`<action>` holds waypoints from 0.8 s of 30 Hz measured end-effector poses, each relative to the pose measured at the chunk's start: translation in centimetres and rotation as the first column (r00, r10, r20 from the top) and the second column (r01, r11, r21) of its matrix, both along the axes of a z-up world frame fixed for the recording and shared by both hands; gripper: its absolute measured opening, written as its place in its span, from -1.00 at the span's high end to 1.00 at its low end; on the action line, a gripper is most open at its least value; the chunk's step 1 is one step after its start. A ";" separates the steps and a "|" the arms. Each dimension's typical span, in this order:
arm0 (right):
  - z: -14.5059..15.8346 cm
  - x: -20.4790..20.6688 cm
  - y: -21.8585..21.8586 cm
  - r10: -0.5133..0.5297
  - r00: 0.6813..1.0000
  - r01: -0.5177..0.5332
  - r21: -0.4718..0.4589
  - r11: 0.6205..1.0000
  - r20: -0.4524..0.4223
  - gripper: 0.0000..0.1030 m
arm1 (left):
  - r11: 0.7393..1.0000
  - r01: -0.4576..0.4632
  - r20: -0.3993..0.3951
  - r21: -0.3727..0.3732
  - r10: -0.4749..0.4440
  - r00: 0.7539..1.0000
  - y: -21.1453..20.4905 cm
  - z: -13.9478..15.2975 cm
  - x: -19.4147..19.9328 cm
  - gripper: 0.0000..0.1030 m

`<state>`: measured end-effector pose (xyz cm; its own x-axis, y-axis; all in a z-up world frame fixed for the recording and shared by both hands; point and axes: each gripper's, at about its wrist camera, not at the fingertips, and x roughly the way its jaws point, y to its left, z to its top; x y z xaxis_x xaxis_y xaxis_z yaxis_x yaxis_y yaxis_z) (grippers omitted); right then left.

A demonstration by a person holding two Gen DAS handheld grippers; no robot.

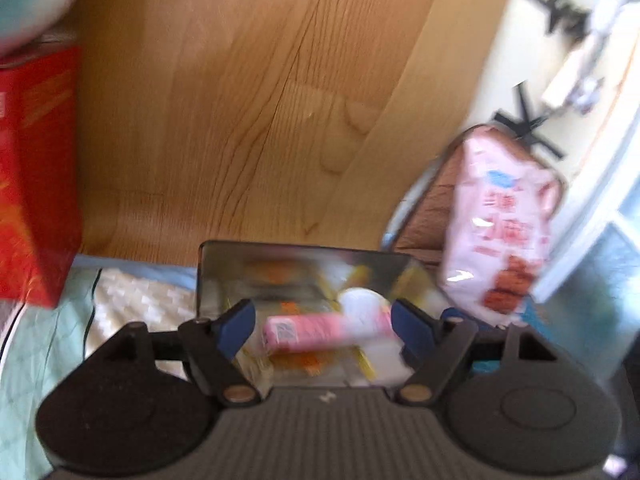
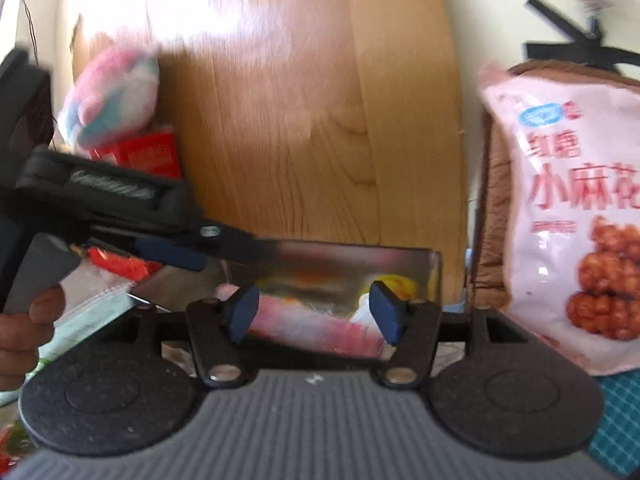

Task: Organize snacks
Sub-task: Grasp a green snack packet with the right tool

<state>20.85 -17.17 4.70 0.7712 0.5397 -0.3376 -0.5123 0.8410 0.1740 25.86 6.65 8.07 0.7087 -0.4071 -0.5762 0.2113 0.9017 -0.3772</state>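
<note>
The left gripper has its blue-padded fingers spread wide, and nothing is between them; they hang over a clear box of snacks. Just under the gap lies a pink snack packet, lying crosswise on top of the orange and yellow wrappers inside; whether the pads touch it is lost in the blur.

The right gripper is likewise wide apart, its fingers empty above the same clear box, with the pink snack packet slanting below them. In this view the left gripper reaches in from the left over the box's corner, held by a hand.

Beyond the box stands a wooden board, upright like a headboard. A big pink bag of fried dough twists leans to the right against a brown cushion. On the left sits a red box, and near it a soft pink-and-blue bundle. Everything rests on a pale green quilted bed cover. The wall beyond is pale.
</note>
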 end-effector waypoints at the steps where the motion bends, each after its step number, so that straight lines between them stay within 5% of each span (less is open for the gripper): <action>1: 0.2 -1.2 -0.9 0.039 0.999 -0.039 0.023 0.999 0.002 -0.23 | 1.000 0.010 -0.002 -0.010 -0.010 1.000 0.5 0.2 -1.2 -0.57; 5: -1.5 -3.5 -0.9 0.283 0.951 -0.284 0.005 0.959 -0.122 -0.52 | 1.000 0.029 -0.031 0.010 -0.028 0.999 1.2 -0.1 -6.8 -0.57; 8: -3.1 -4.7 1.6 0.305 0.940 -0.327 -0.141 0.935 -0.156 -0.52 | 0.999 0.035 -0.043 0.001 -0.035 0.998 1.1 -0.9 -11.2 -0.58; 10: -3.8 -4.4 3.2 0.304 0.935 -0.338 -0.200 0.920 -0.182 -0.48 | 1.000 0.028 -0.043 0.006 -0.028 0.999 0.8 -1.2 -13.6 -0.58; 14: -3.9 -4.5 4.2 0.305 0.934 -0.346 -0.264 0.900 -0.185 -0.08 | 1.000 0.027 -0.056 0.006 -0.026 0.998 0.5 -1.5 -16.9 -0.62; 18: -3.0 -7.8 3.1 0.364 0.915 -0.402 -0.308 0.862 -0.177 -0.03 | 1.000 0.011 -0.068 -0.025 -0.013 0.998 1.6 -1.4 -19.1 -0.62; 24: -2.3 -17.7 0.6 0.602 0.771 -0.633 -0.349 0.691 -0.208 -0.12 | 0.989 0.099 -0.098 -0.108 -0.110 0.989 1.7 -2.1 -22.2 -0.62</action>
<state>3.14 -16.56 2.38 0.2754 0.7016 -0.6572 -0.9392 0.3421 -0.0284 3.68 8.36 5.96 0.5978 -0.5365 -0.5956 0.2571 0.8321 -0.4914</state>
